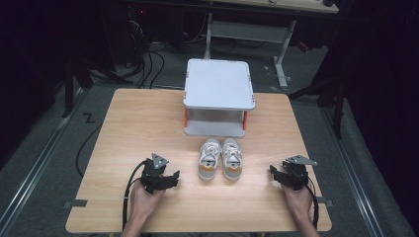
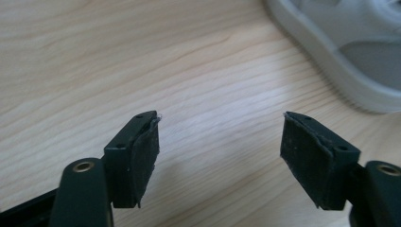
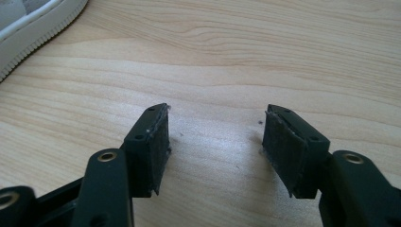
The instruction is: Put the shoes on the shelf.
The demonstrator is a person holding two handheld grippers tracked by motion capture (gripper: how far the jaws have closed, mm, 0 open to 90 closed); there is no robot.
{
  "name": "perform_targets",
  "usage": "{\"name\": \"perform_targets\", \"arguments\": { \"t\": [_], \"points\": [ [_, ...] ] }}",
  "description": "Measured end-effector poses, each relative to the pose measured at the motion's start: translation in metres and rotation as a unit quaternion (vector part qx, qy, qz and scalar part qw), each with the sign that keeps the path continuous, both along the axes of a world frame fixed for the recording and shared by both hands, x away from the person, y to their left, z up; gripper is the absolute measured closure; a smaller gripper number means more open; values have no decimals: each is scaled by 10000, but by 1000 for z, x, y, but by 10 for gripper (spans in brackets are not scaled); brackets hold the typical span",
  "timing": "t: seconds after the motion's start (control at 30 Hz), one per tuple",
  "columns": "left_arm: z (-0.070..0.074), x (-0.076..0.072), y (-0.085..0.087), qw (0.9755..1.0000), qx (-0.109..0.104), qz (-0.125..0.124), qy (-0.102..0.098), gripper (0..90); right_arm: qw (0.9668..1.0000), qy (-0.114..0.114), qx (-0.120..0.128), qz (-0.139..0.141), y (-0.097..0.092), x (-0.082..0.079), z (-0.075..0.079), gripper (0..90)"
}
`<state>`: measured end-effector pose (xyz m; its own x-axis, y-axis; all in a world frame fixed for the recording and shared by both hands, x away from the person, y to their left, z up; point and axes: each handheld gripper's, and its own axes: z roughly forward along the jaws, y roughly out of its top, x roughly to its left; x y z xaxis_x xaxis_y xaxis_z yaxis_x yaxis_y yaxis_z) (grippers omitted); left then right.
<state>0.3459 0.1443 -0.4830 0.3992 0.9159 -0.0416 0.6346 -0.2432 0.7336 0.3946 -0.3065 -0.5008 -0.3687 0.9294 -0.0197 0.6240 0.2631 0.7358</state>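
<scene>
White shoes (image 1: pixel 220 158) paired upright before grey shelf (image 1: pixel 218 97).

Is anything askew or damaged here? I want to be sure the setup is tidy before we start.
Nothing stands out. The pair of sneakers sits side by side, upright, in front of the white two-tier shelf, which stands square on the table. The left gripper and right gripper rest open at either side, holding nothing.
</scene>
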Motion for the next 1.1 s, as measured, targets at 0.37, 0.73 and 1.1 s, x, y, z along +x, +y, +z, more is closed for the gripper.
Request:
{"name": "perform_targets", "arguments": {
  "t": [0.37, 0.73, 1.1],
  "points": [
    [29, -1, -29, 9984, -129, -548, 81, 298, 10000, -6, -8, -46, 0, 0, 0, 418],
    [53, 1, -58, 9956, -333, -855, 196, 308, 10000, 0, -1, -79, 0, 0, 0, 419],
    [68, 15, -98, 9931, -308, -942, 624, 310, 10000, 0, 1, -81, 0, 0, 0, 418]
  ]
}}
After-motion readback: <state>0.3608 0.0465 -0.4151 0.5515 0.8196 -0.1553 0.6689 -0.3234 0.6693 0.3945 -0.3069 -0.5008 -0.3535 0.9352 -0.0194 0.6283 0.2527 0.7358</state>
